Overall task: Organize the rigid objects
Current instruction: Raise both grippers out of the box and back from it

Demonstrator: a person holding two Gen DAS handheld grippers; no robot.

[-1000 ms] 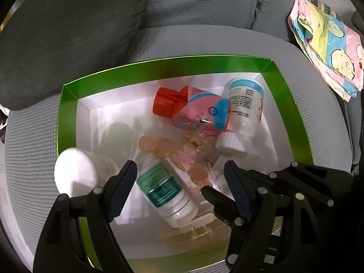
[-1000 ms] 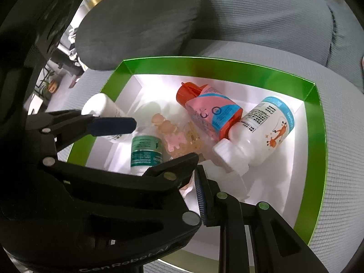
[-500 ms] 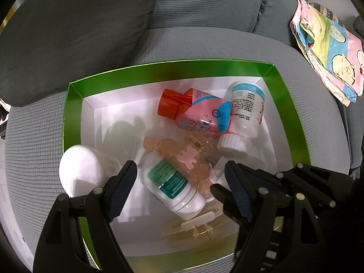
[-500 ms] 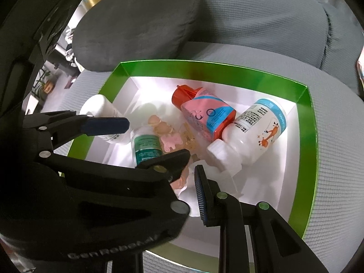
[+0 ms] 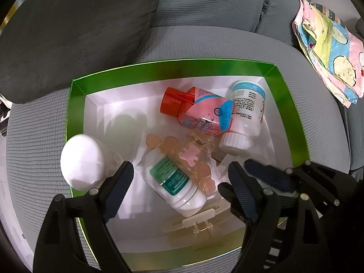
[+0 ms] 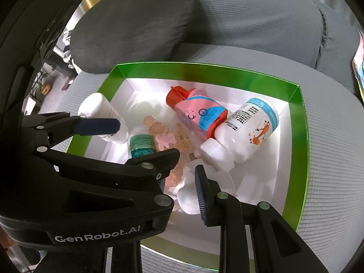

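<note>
A green-rimmed white box [image 5: 75, 104] [image 6: 298, 136] sits on a grey sofa. In it lie a pink bottle with a red cap [image 5: 204, 113] [image 6: 198, 113], a white bottle with a blue label [image 5: 248, 109] [image 6: 248, 127], a white bottle with a green label [image 5: 173, 179] [image 6: 141, 143], an amber hair clip with a pink bear [image 5: 188, 157] [image 6: 163, 138] and a cream claw clip [image 5: 198, 225]. A white bottle [image 5: 84, 161] [image 6: 102, 111] leans at the box's left wall. My left gripper [image 5: 179, 191] is open above the green-label bottle. My right gripper [image 6: 182, 175] is open above a white object [image 6: 188, 195].
A dark grey cushion [image 5: 68, 29] [image 6: 132, 22] lies behind the box on the left. A folded patterned cloth [image 5: 329, 52] lies on the sofa at the right. The grey sofa back [image 5: 216, 2] rises behind the box.
Both grippers have drawn back and up a little from the box, so more of the box shows. The objects in the box have not moved.
</note>
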